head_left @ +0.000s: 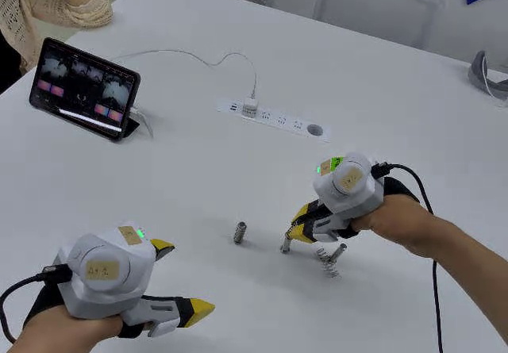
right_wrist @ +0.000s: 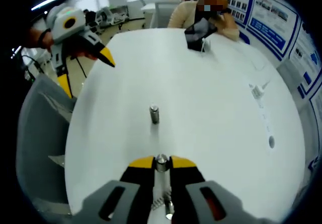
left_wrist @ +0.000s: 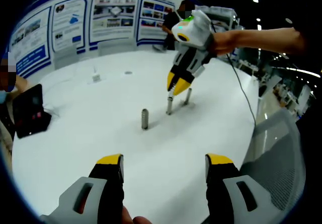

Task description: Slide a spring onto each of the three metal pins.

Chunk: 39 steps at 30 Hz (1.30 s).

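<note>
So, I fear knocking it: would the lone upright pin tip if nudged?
Probably: the lone pin stands free, tall and narrow, on the smooth white table. Once down, its round body would likely roll. It looks metal, so stiff.

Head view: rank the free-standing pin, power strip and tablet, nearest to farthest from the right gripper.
From the right gripper, which clamps a second pin:
1. Free-standing pin, just to its left.
2. Power strip, beyond it at mid-table.
3. Tablet, far left, propped up.

White-bodied left tongs (head_left: 181, 278) and right tongs (head_left: 295, 232), yellow-tipped black jaws, tan stickers (head_left: 101, 270), green lights (head_left: 140, 232), black cables (head_left: 432, 234).
</note>
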Motion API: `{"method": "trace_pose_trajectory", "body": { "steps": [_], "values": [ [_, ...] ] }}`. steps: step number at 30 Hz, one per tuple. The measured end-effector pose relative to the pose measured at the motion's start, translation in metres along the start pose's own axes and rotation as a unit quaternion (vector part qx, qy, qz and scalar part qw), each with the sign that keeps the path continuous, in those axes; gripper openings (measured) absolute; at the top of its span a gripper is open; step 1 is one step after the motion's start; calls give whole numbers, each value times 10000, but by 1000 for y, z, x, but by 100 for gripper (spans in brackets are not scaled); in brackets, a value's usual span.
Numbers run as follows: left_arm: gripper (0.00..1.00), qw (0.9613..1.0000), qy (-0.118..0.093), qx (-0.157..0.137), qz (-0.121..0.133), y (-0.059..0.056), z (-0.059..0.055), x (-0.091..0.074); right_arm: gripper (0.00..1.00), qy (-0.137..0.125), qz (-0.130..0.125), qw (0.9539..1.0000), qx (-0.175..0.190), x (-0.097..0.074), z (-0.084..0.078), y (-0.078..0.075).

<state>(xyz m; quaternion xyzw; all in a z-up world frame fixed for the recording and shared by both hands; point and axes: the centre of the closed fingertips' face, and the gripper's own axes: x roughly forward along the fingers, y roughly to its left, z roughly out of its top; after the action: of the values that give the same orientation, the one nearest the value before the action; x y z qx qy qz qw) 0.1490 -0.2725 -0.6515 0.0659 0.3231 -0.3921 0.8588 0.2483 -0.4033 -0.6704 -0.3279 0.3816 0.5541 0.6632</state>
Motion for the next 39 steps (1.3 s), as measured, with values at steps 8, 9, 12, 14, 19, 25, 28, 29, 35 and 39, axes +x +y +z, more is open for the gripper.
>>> {"method": "trace_pose_trajectory", "body": {
  "steps": [8,9,12,14,19,25,28,29,35,39],
  "values": [
    [67,10000,-1,-2,-3,0,0,-1,13,211,15,9996,-178,2,-6,2],
    [67,10000,1,-9,-5,0,-1,-1,13,216,16,9996,-184,2,-7,2],
    [67,10000,15,-15,-8,-1,-3,-1,13,218,19,9996,-187,4,-6,0],
    [67,10000,21,-19,-15,-1,-4,0,13,216,41,9996,-180,6,-6,0],
    [67,10000,27,-22,-3,-1,-4,-2,13,285,81,9993,-243,13,-9,2],
    [66,10000,13,-61,38,3,-3,-4,13,355,146,9988,-297,21,-13,2],
    [66,10000,20,-71,39,3,-4,-4,13,358,173,9988,-269,24,-14,1],
    [66,10000,28,-67,43,3,-4,-4,13,367,181,9988,-267,26,-15,1],
    [66,9999,46,-78,48,3,-6,-4,13,432,238,9985,-257,33,-21,2],
    [66,9999,53,-85,47,3,-6,-3,13,469,268,9982,-246,36,-24,2]
  ]
}}
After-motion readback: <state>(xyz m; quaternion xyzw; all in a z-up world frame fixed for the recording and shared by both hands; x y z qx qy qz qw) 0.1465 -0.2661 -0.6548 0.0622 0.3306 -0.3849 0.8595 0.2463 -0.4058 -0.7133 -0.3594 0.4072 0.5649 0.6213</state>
